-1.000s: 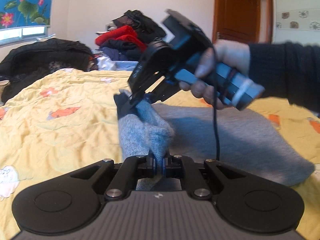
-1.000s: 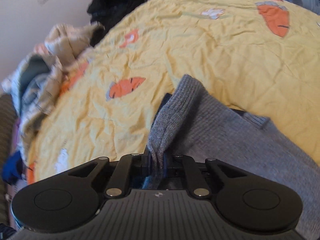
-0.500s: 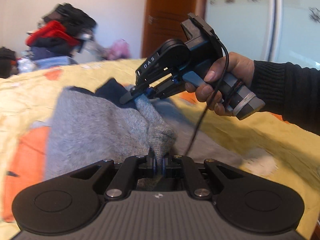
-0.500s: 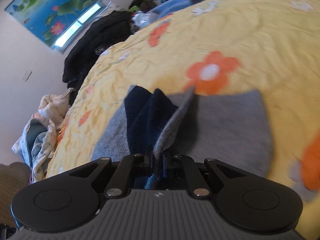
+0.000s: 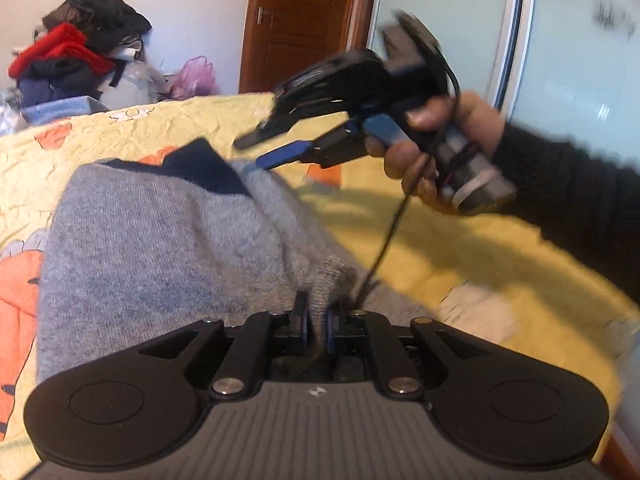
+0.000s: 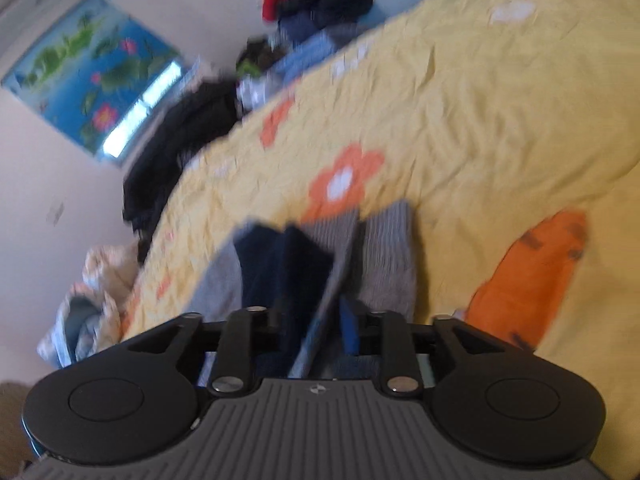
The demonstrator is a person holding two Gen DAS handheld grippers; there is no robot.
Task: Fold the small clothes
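A small grey knitted garment (image 5: 160,240) with a navy part (image 5: 200,164) lies folded over on the yellow quilt (image 5: 440,248). My left gripper (image 5: 317,320) pinches a grey fold at its near edge; its jaws are just beginning to open, with the knit still pressed between the pads. A hand (image 5: 452,136) holds my right gripper (image 5: 252,154) just above the garment's far corner, jaws opening. In the right wrist view, the right gripper (image 6: 318,320) stands apart around a loose grey edge (image 6: 340,248), beside the navy part (image 6: 280,272), without pressing it.
A heap of red and dark clothes (image 5: 76,52) sits beyond the bed, next to a brown door (image 5: 304,20) and a frosted wardrobe panel (image 5: 580,40). Dark clothing (image 6: 176,148) and a crumpled pale cloth (image 6: 88,304) lie along the bed's left side.
Both grippers carried the grey edge across the garment, folding it over. The right gripper's jaws then spread and let the edge go. The left gripper keeps its pinch.
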